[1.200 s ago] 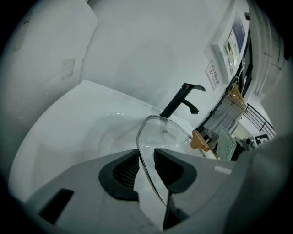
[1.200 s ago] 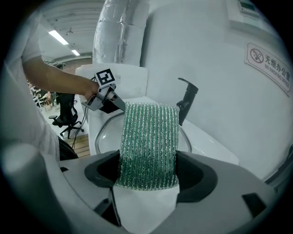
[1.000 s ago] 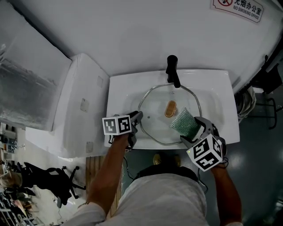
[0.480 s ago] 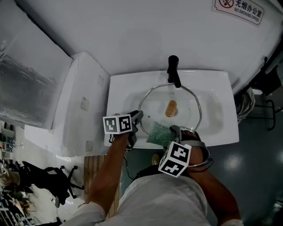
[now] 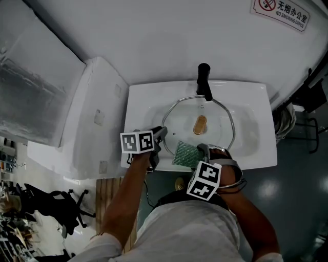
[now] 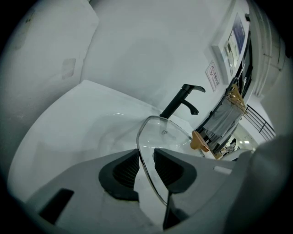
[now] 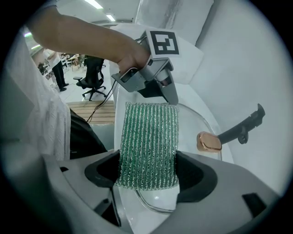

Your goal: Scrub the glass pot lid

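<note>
Since a second ago, the right gripper (image 5: 199, 152) has been swinging from the right-hand side of the sink (image 5: 143, 97) over to its front edge, carrying the green scouring pad (image 5: 186, 153) along. The left gripper (image 5: 160, 134) is staying where it was.

A plain white wall (image 5: 154, 36) is rising behind the sink, with a red-and-white sign (image 5: 281, 13) hanging on it up and to the right. A grey-blue floor (image 5: 302, 194) is showing to the right of the sink. A white cabinet (image 5: 95, 123) is standing against the sink's left side. Below that, on the floor, a slatted board (image 5: 110, 192) is lying and an office chair (image 5: 56, 210) is standing farther out.

The sink itself is glossy white, and a black tap (image 5: 204, 82) is standing at the middle of its back edge. The glass pot lid (image 5: 220, 128) is lying in the sink, filling most of the bowl, its metal rim reaching under the tap.

The left gripper is clamping that rim at the sink's front-left, with the rim running between its ribbed pads. The right gripper is squeezing the scouring pad between its jaws at the sink's front edge, and the pad is lying over the lid's near rim. A copper-coloured knob (image 5: 200, 124) is sitting at the centre of the sink, on the lid.
</note>
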`<state>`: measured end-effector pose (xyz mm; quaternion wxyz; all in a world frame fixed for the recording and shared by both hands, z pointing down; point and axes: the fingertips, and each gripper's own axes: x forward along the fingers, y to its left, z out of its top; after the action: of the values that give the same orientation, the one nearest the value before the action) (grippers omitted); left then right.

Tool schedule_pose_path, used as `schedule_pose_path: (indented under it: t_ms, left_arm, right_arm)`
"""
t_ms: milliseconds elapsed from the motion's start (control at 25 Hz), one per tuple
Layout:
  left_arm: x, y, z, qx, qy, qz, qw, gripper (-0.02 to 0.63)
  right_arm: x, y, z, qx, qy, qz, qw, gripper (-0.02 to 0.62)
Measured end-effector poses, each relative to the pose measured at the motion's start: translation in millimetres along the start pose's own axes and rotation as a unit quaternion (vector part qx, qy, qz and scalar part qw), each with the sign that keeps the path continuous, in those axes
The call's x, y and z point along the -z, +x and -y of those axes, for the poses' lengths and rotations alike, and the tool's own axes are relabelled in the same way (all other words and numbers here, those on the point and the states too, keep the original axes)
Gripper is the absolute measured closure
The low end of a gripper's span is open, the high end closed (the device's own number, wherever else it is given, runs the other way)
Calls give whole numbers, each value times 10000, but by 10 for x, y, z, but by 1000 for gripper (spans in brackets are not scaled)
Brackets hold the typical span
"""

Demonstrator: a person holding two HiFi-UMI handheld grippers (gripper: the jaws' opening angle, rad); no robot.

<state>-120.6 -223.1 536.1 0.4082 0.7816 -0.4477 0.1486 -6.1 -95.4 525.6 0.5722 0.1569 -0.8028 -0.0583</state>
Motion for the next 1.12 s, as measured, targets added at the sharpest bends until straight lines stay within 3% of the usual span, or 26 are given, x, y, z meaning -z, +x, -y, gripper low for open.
schedule_pose_path:
  t_ms: [760,1120]
  left_arm:
    - [-4,3,9,-121,82,-86,9999,491]
    - [-15,-2,13,-269,179,-69,9995,492]
  right_arm:
    - [749,-241,353,168,629,1096,9918,247]
    - [825,-368,425,120,1106,1541,9818,247]
